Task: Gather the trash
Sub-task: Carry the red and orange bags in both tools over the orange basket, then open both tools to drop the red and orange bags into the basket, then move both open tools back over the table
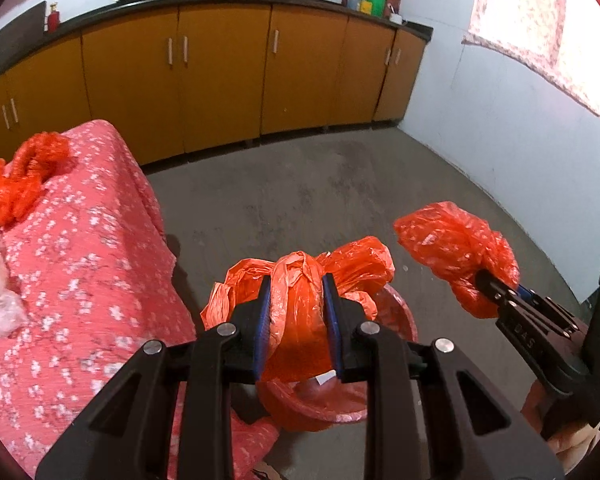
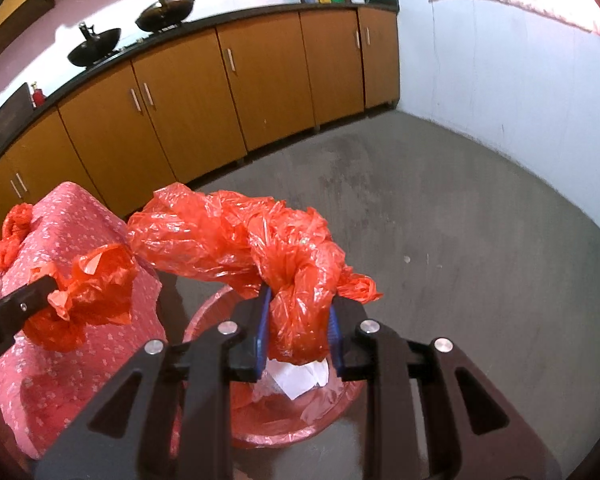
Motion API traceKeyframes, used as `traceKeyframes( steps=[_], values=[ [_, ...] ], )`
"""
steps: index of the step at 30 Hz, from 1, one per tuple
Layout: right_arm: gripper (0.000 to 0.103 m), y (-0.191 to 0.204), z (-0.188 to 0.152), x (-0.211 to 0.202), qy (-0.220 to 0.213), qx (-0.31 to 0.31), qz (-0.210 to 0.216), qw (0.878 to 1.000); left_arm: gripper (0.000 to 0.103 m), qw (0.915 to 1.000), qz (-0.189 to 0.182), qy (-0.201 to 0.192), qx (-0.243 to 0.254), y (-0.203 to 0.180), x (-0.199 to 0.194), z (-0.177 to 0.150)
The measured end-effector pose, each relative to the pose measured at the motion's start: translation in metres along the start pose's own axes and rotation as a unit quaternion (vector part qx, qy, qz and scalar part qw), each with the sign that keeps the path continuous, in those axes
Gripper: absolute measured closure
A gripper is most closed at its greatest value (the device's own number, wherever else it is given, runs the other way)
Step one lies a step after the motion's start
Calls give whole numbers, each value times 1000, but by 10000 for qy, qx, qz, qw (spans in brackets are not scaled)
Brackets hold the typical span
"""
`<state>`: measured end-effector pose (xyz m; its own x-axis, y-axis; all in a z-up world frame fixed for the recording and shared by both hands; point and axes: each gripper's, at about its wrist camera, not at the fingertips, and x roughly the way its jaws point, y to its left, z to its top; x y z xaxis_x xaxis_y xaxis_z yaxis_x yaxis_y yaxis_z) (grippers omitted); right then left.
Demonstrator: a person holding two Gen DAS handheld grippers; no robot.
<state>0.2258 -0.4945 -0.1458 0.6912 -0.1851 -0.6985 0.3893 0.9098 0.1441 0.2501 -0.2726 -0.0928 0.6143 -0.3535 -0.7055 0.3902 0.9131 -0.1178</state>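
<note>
Left claw [image 1: 296, 296] and right claw [image 2: 300, 312] each pinching bunched orange bag [image 2: 236, 236] over bin [image 2: 284, 432]; film light, limp, slippery, so grip gathered knots.

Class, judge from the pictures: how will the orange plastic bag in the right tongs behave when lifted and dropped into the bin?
The orange bag, pinched in the right tongs, is crumpled and drooping, so it is probably floppy. It looks thin and see-through, so likely light and slow to fall. Its loose end spreads past the bin, so it may snag on the rim.
</note>
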Motion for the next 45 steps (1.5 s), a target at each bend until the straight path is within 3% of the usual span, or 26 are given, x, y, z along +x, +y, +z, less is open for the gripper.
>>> traceKeyframes(
  steps=[8, 18, 25, 38, 45],
  values=[
    [77, 1, 2, 24, 195, 88, -7, 9998, 77, 9993, -99, 297, 217, -16, 29, -4],
    [60, -2, 3, 43, 273, 193, 198, 9992, 67, 9987, -153, 405, 261, -20, 48, -3],
    [58, -4, -2, 41, 281, 180, 185, 9993, 67, 9988, -119, 461, 140, -15, 54, -4],
    [57, 8, 7, 11, 30, 0, 160, 9999, 65, 9997, -61, 83, -221, 15, 8, 2],
    [55, 69, 18, -18, -139, -532, 683, 9961, 56, 9979, 284, -275, -505, 78, -50, -7]
  ],
)
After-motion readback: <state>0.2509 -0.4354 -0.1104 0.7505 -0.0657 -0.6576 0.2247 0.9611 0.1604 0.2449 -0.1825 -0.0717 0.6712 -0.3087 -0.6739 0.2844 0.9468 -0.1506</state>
